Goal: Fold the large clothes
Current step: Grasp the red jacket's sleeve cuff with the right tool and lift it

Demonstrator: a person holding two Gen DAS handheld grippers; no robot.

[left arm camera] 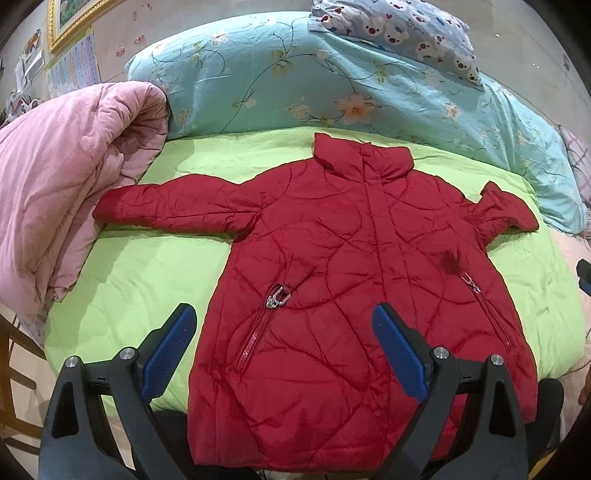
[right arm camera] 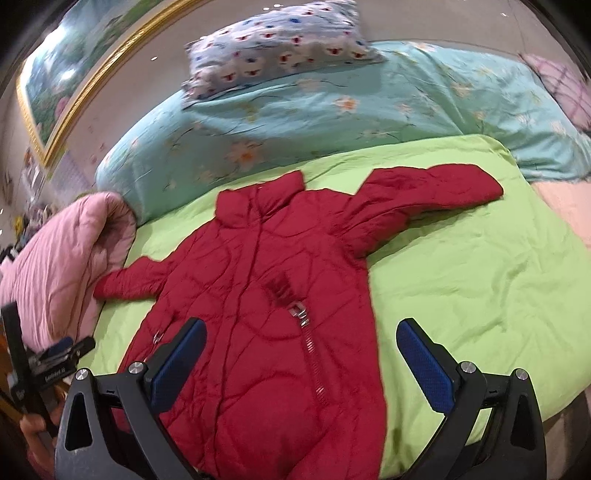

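A red padded jacket [left arm camera: 351, 240] lies flat and front up on the green bedsheet [left arm camera: 129, 277], collar toward the pillows. One sleeve [left arm camera: 166, 206] stretches out toward the pink quilt; the other sleeve [left arm camera: 506, 214] is bunched and bent. My left gripper [left arm camera: 282, 314] is open and hovers over the lower left part of the jacket, near a pocket zip [left arm camera: 277, 295], holding nothing. In the right wrist view my right gripper [right arm camera: 302, 326] is open above the jacket [right arm camera: 240, 277], straddling its right edge by the other pocket zip [right arm camera: 301, 314]. The left gripper [right arm camera: 55, 354] shows at the left edge.
A rolled pink quilt [left arm camera: 62, 184] lies against the bed's left side. A blue floral duvet [left arm camera: 295, 81] and a bear-print pillow [left arm camera: 399, 26] are heaped behind the jacket. A gold-framed picture [right arm camera: 74, 81] hangs on the wall. Bare green sheet [right arm camera: 480, 277] lies right of the jacket.
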